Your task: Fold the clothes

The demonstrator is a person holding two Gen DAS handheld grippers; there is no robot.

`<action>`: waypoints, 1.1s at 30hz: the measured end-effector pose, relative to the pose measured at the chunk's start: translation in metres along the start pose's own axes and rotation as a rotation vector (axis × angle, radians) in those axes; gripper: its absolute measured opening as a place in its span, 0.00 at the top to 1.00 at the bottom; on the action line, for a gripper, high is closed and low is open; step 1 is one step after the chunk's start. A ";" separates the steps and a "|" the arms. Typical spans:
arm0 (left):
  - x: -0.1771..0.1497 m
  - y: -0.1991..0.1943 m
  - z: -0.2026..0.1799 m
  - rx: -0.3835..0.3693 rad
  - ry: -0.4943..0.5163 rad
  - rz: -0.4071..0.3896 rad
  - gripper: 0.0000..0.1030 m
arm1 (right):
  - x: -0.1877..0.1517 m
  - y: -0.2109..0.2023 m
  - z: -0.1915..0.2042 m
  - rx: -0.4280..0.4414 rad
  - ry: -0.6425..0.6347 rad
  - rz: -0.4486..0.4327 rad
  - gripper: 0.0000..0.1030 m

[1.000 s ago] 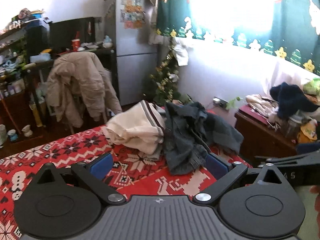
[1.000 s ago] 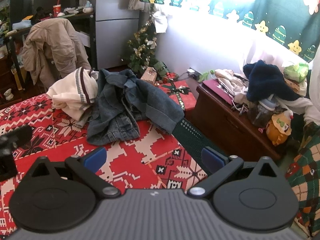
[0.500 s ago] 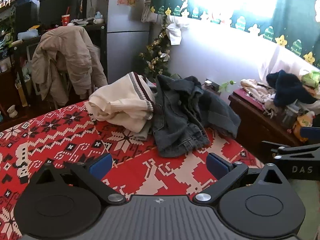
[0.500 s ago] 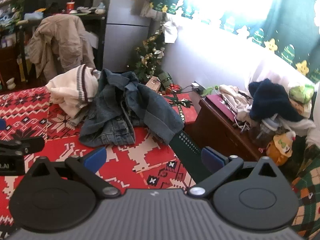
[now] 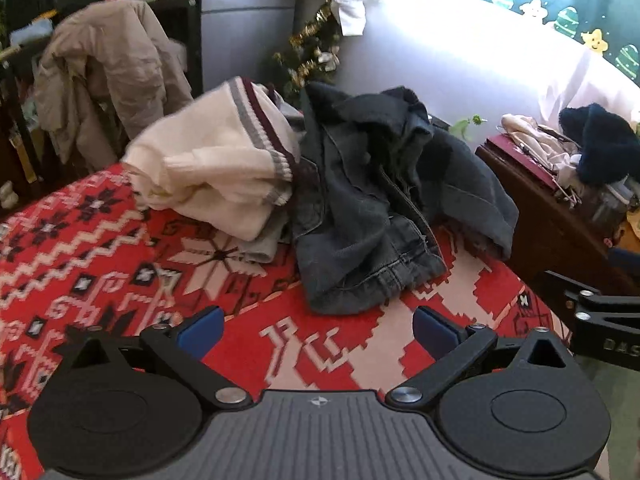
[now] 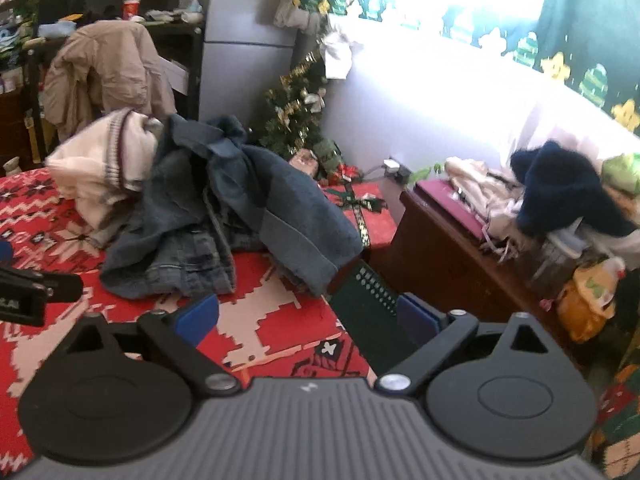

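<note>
Both wrist views now closer to clothes heap than second ago: approach under way, judged.

Red patterned cover (image 5: 100, 248) bears denim jacket (image 5: 372, 216), crumpled, at 12 o'clock of left gripper (image 5: 318, 330).

Cream sweater (image 5: 216, 160) bunched at 11 o'clock, touching denim.

Grey garment beneath sweater mostly hidden.

Right gripper (image 6: 308, 316), jaws wide, empty; left likewise.

The lower part of the cream sweater (image 5: 216, 168) is hidden by the denim jacket (image 6: 224, 216) in the right wrist view. The refrigerator (image 5: 244, 20) is cut off by the top edge. Items on the dark shelf (image 6: 120, 4) are too small to be identified.
</note>
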State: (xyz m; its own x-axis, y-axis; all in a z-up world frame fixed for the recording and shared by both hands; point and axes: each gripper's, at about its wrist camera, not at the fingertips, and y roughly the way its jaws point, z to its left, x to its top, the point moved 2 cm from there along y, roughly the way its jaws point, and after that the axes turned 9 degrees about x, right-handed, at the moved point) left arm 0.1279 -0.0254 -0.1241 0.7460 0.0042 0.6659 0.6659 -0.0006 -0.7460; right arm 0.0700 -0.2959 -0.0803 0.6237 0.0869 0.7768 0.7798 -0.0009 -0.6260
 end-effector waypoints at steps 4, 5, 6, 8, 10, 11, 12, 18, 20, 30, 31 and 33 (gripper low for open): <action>0.012 0.029 -0.009 0.009 0.007 0.012 0.01 | 0.003 0.036 -0.013 0.009 0.022 0.002 0.12; 0.015 0.037 -0.011 0.021 0.008 0.020 0.01 | 0.004 0.044 -0.016 0.012 0.028 0.003 0.12; 0.016 0.044 -0.013 0.026 0.008 0.029 0.01 | 0.004 0.053 -0.019 0.014 0.034 0.003 0.12; 0.019 0.058 -0.017 0.031 0.006 0.046 0.02 | 0.006 0.071 -0.026 0.019 0.045 0.005 0.13; 0.021 0.069 -0.020 0.037 0.005 0.059 0.03 | 0.009 0.090 -0.030 0.026 0.057 0.010 0.15; 0.022 0.068 -0.022 0.042 0.012 0.052 0.03 | 0.010 0.100 -0.031 0.031 0.064 0.020 0.18; 0.022 0.067 -0.023 0.048 0.020 0.043 0.03 | 0.010 0.109 -0.032 0.038 0.072 0.032 0.19; 0.025 0.060 -0.034 0.080 0.067 -0.010 0.27 | 0.008 0.145 -0.031 0.022 0.086 0.080 0.52; 0.026 0.058 -0.038 0.091 0.083 -0.028 0.49 | 0.008 0.150 -0.027 0.015 0.076 0.068 0.73; 0.044 0.009 -0.030 0.088 0.039 -0.156 0.85 | 0.028 0.112 -0.022 0.038 0.096 -0.084 0.88; 0.046 0.002 -0.027 0.092 0.027 -0.168 0.87 | 0.031 0.103 -0.021 0.048 0.093 -0.100 0.88; 0.050 -0.013 -0.020 0.104 0.003 -0.190 0.88 | 0.038 0.081 -0.018 0.074 0.089 -0.134 0.88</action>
State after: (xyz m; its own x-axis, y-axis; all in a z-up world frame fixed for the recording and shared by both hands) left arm 0.1566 -0.0451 -0.0810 0.6071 -0.0084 0.7946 0.7909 0.1030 -0.6032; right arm 0.1579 -0.3105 -0.1000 0.5194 -0.0071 0.8545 0.8522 0.0783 -0.5173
